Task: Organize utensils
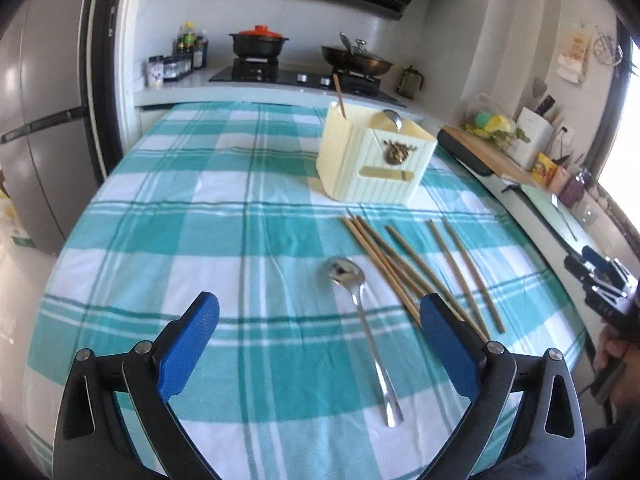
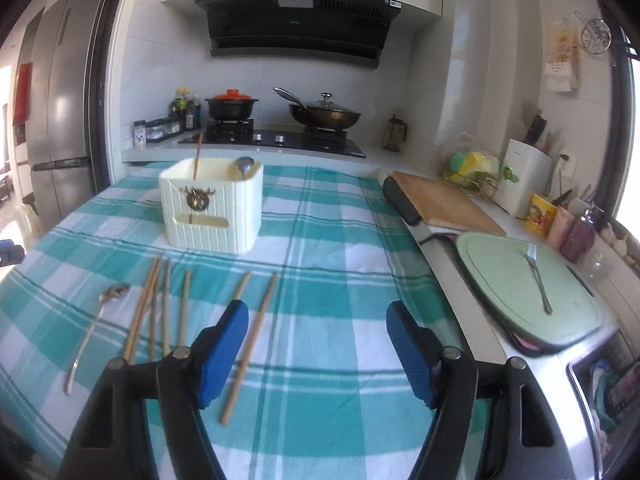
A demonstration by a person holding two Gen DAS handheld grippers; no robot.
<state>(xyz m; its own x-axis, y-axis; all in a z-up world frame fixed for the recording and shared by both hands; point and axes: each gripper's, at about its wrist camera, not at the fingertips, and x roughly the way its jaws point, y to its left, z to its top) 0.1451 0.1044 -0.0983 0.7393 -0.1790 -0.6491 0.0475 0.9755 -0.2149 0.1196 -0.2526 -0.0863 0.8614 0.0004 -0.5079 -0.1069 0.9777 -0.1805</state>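
We are holding both grippers wide, nothing gripped: the spoon (image 1: 362, 332) is lying lengthwise between the left gripper (image 1: 320, 344) jaws, chopsticks (image 2: 248, 340) beside the right gripper (image 2: 316, 352).

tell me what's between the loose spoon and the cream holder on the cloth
Only bare checked cloth; the chopsticks lie beside that stretch from spoon to holder, clearest in the left wrist view.

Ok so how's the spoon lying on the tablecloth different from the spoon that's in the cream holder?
The spoon on the tablecloth lies flat, its whole length showing; the spoon in the cream holder stands up, with only its bowl above the rim. The first lies beside the loose chopsticks; the second shares the holder with a single upright chopstick. Both look like shiny metal.
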